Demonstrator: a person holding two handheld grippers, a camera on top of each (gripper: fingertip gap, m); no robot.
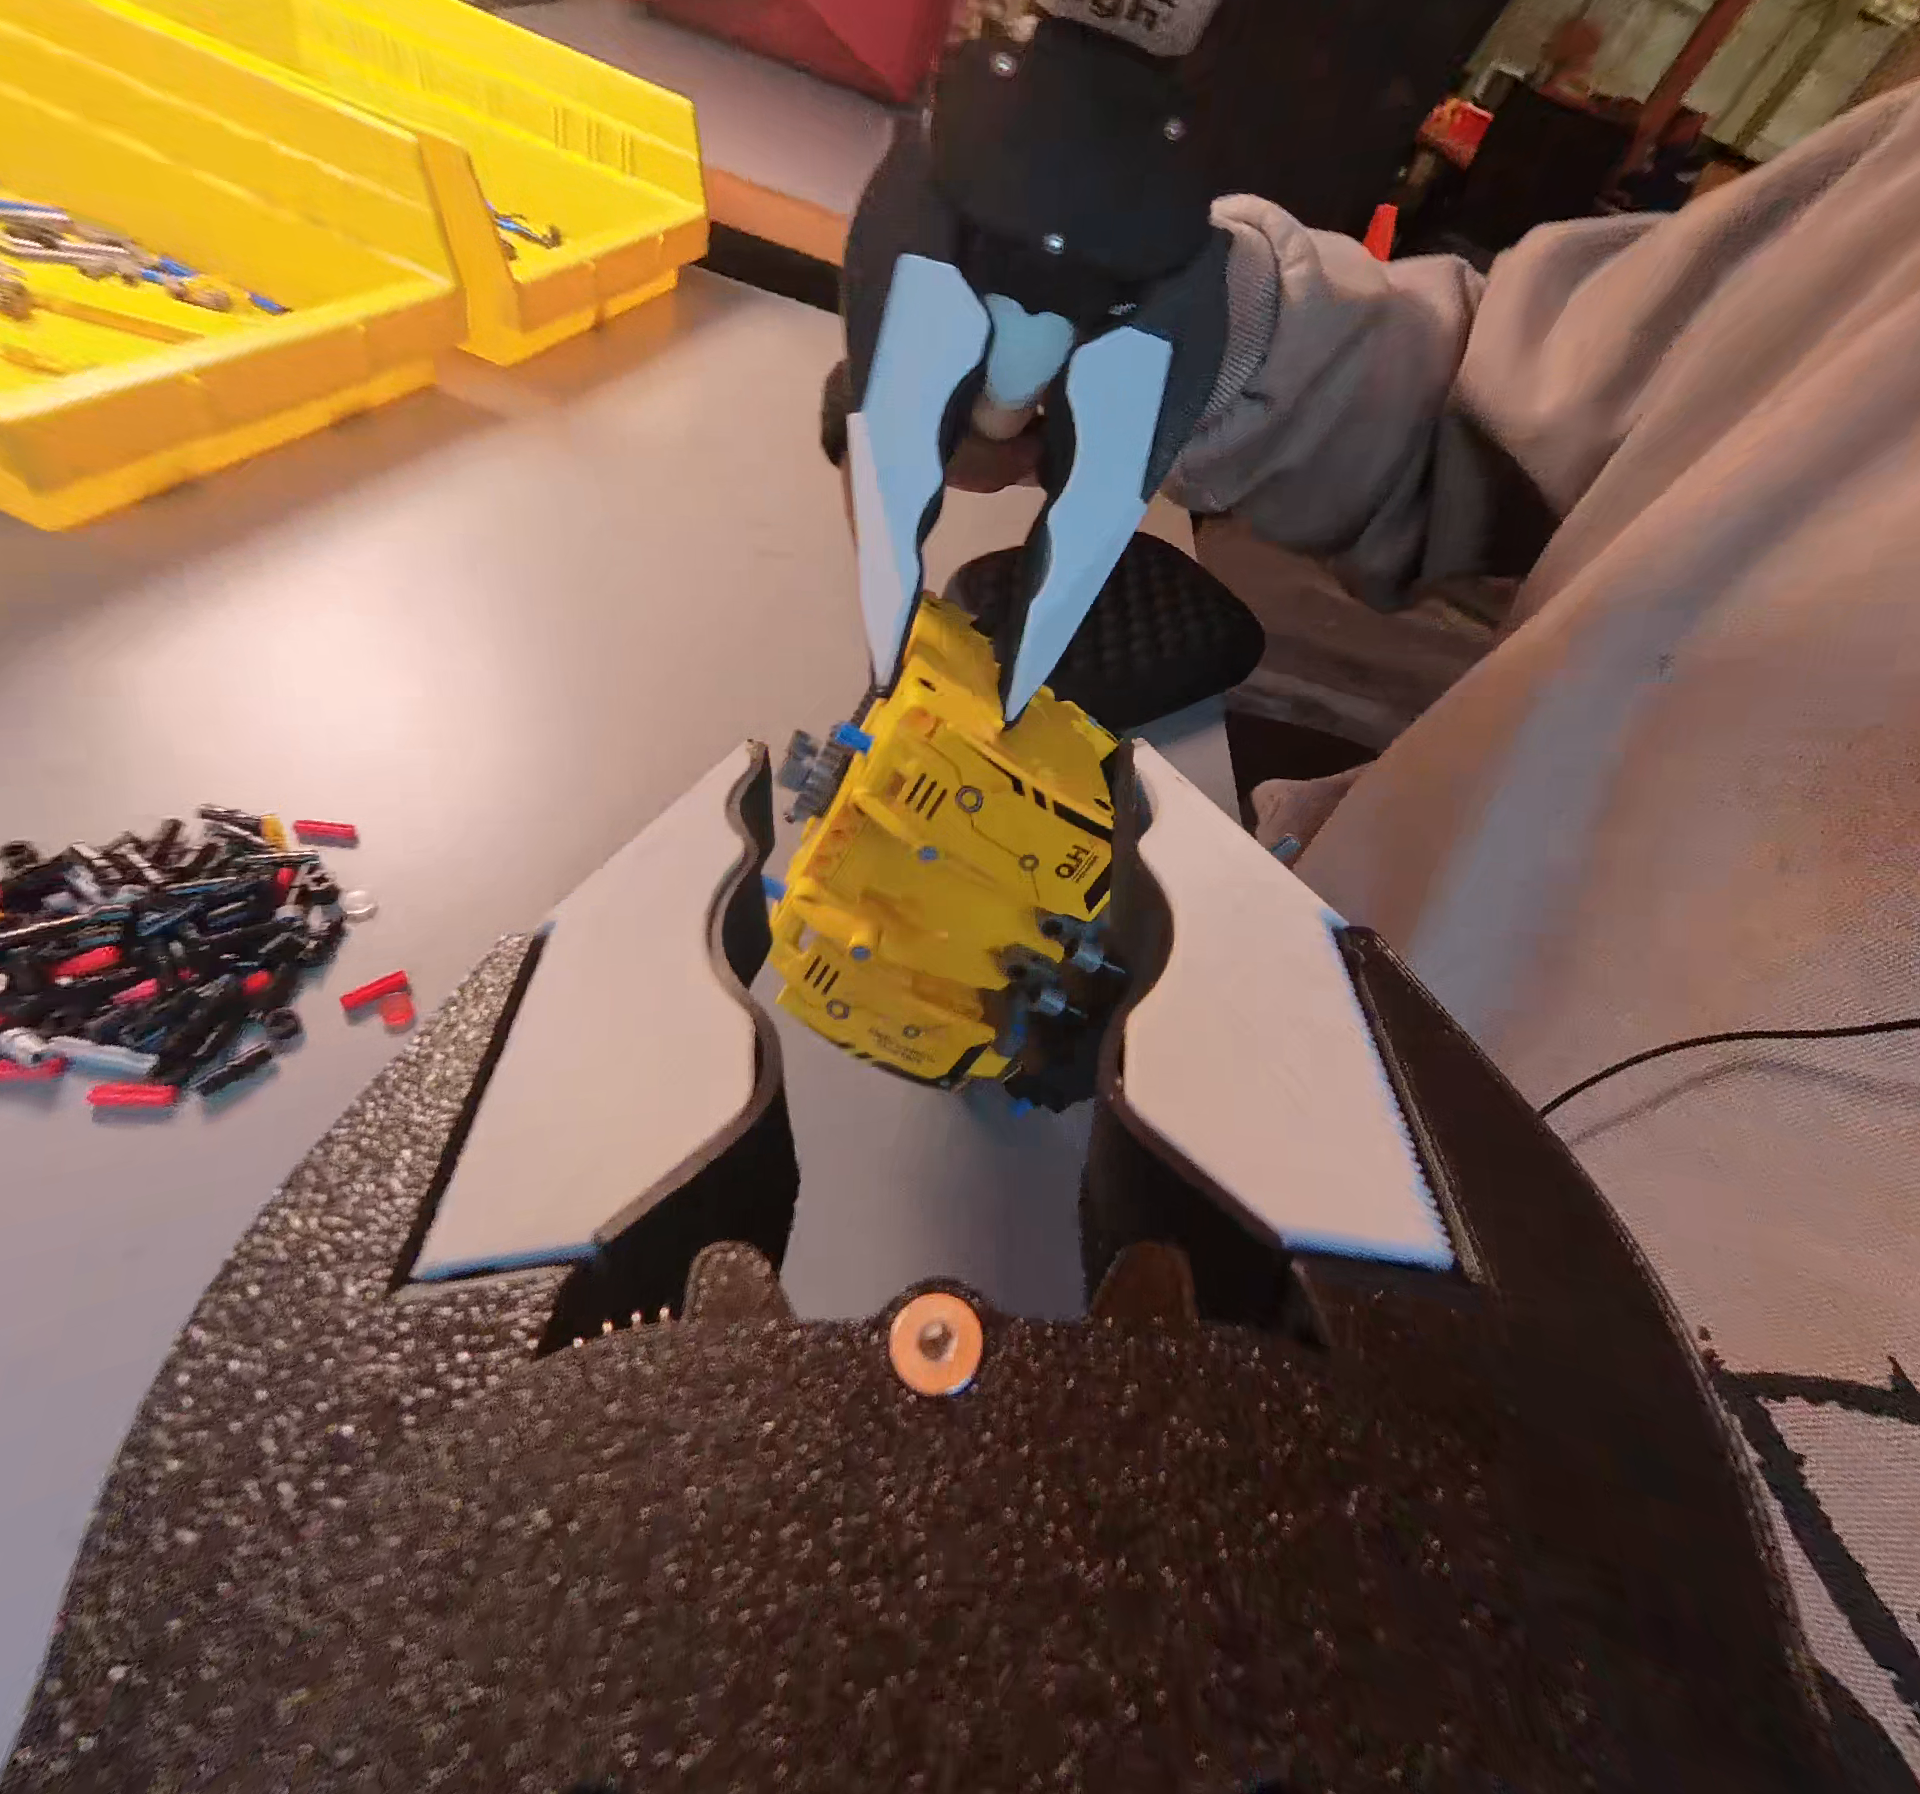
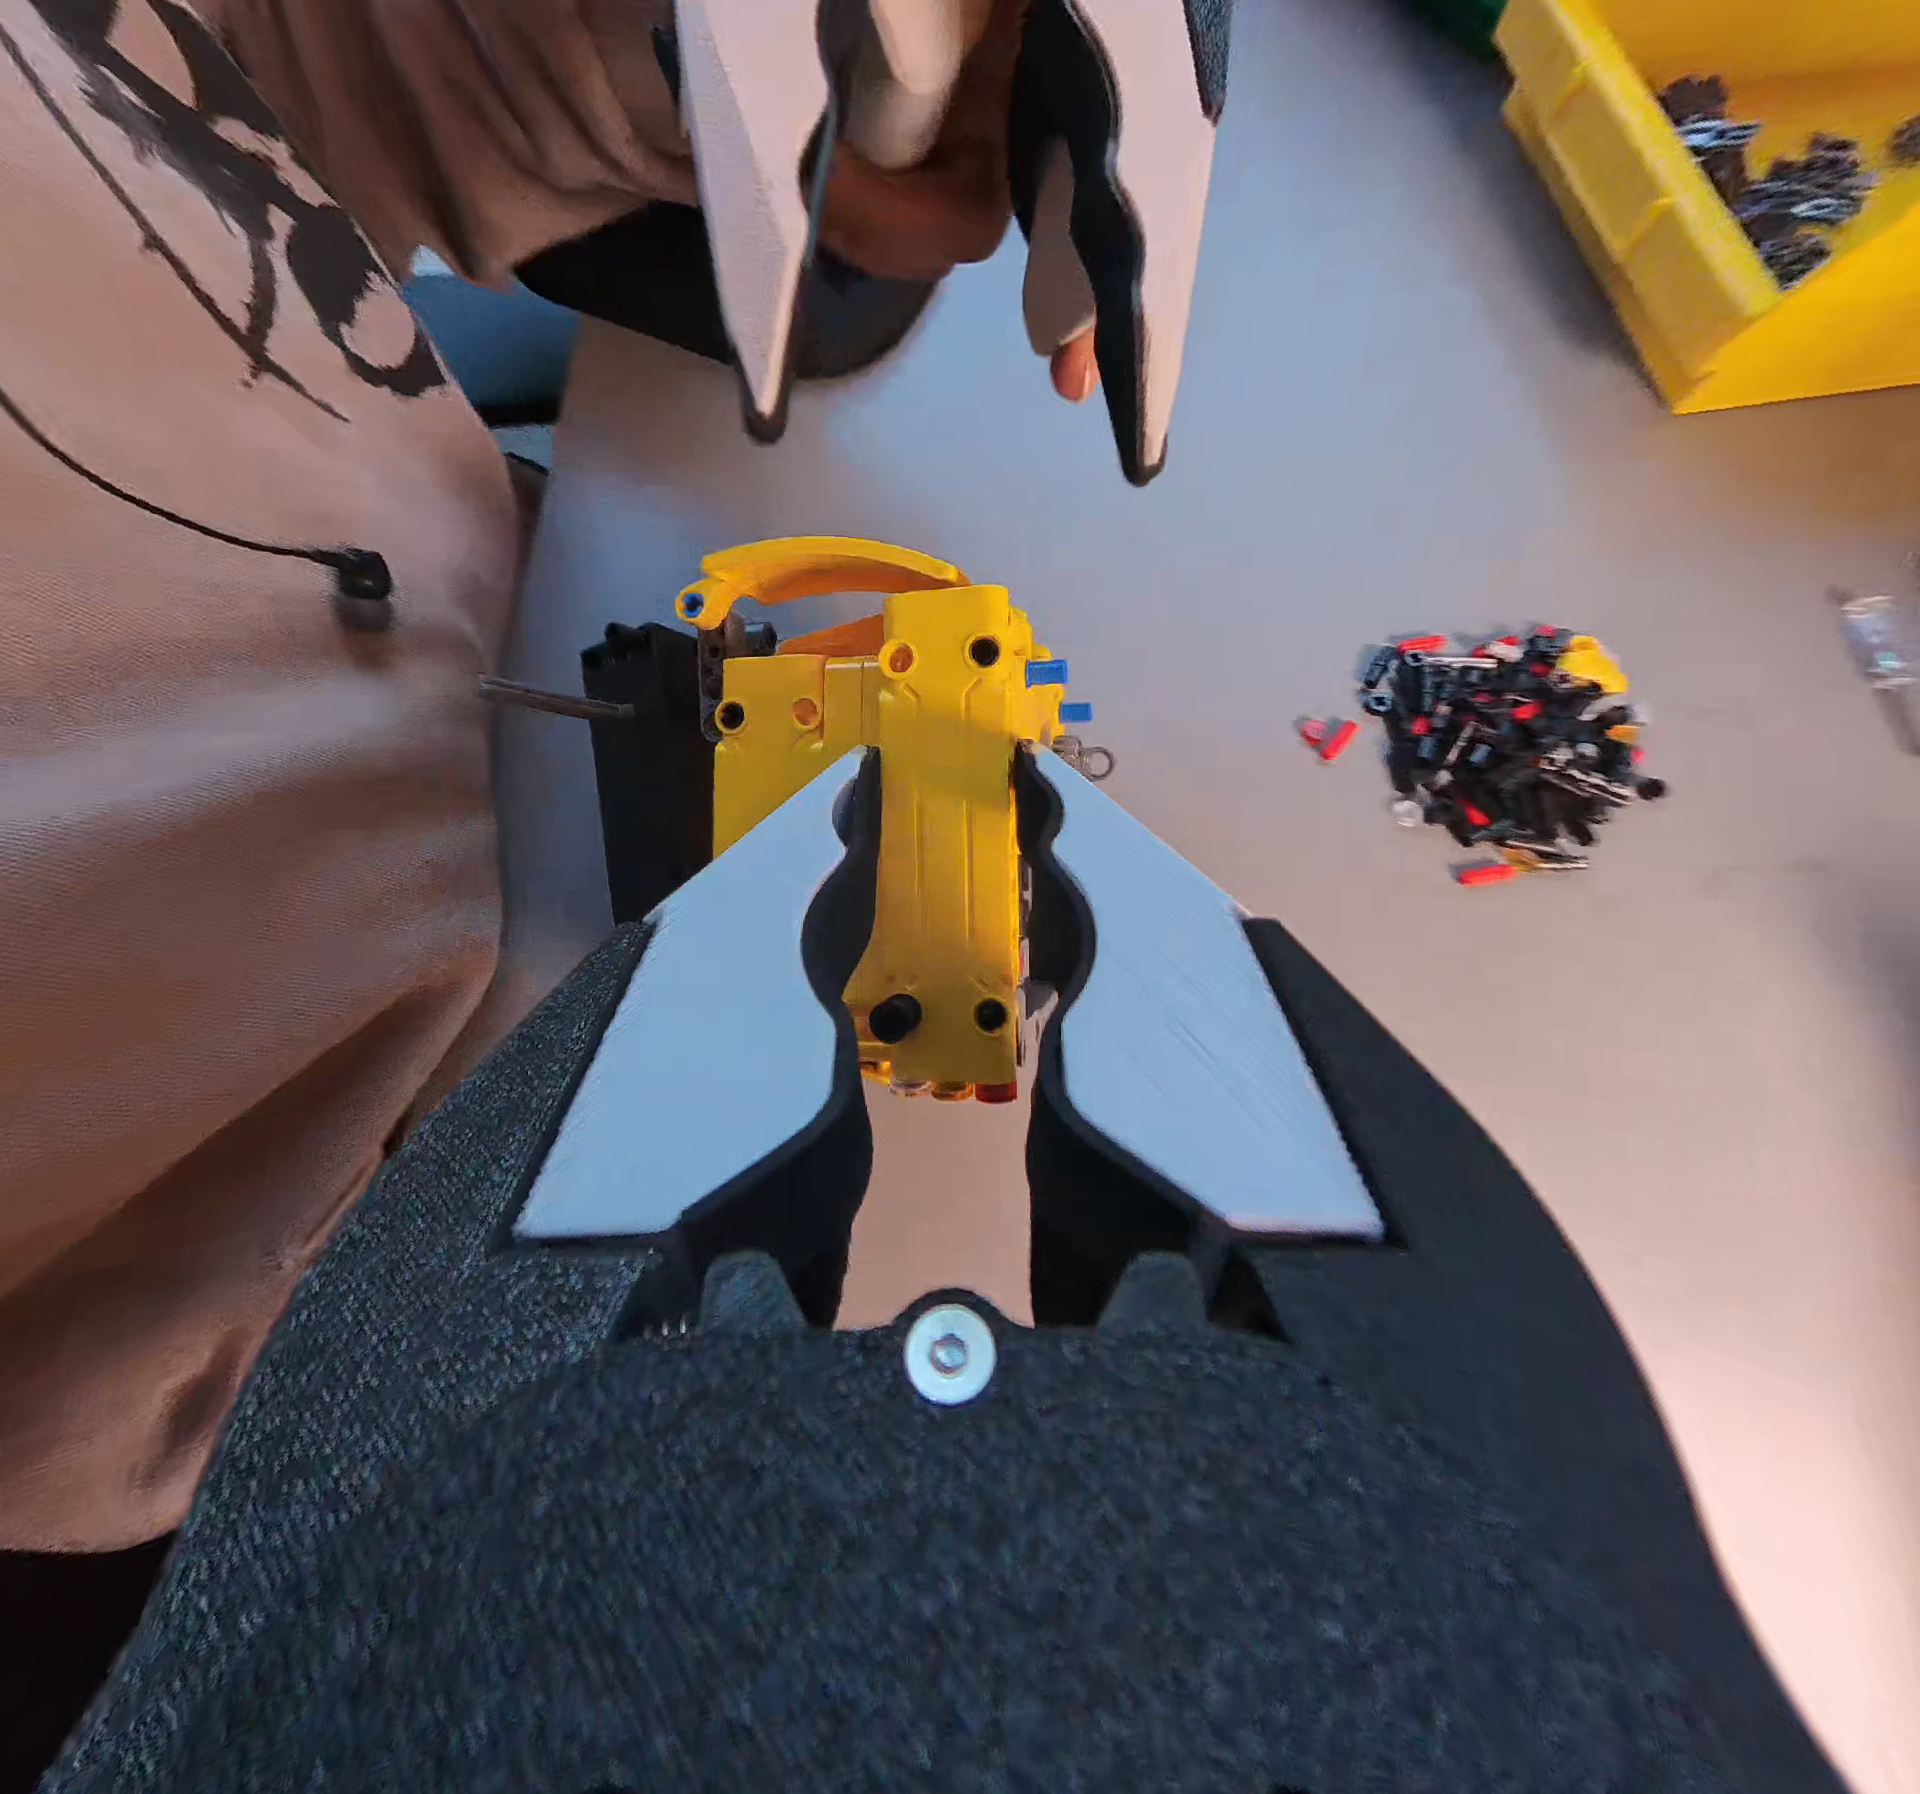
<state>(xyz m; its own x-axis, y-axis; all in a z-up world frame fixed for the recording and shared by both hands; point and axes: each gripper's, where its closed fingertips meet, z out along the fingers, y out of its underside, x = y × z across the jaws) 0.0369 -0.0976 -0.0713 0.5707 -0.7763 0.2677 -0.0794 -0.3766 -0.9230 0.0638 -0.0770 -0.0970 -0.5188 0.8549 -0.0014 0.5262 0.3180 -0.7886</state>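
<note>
The grey desk (image 1: 436,664) carries everything. Two yellow parts bins (image 1: 582,290) sit side by side at 10 o'clock in the left wrist view, both with small parts inside. There are two tools. The right tool (image 2: 943,757) is clamped narrowly on one yellow brick-built model (image 2: 940,861), which it holds tilted just above the desk near the person's sleeve at 3 o'clock. The left tool (image 1: 943,768) is spread wide with the model showing between its fingers. From the right wrist view its tips appear to stop just short of the model. One pile of small black and red connector pieces (image 1: 156,955) lies at 9 o'clock, well apart, with a few red pins (image 1: 374,994) loose beside it.
</note>
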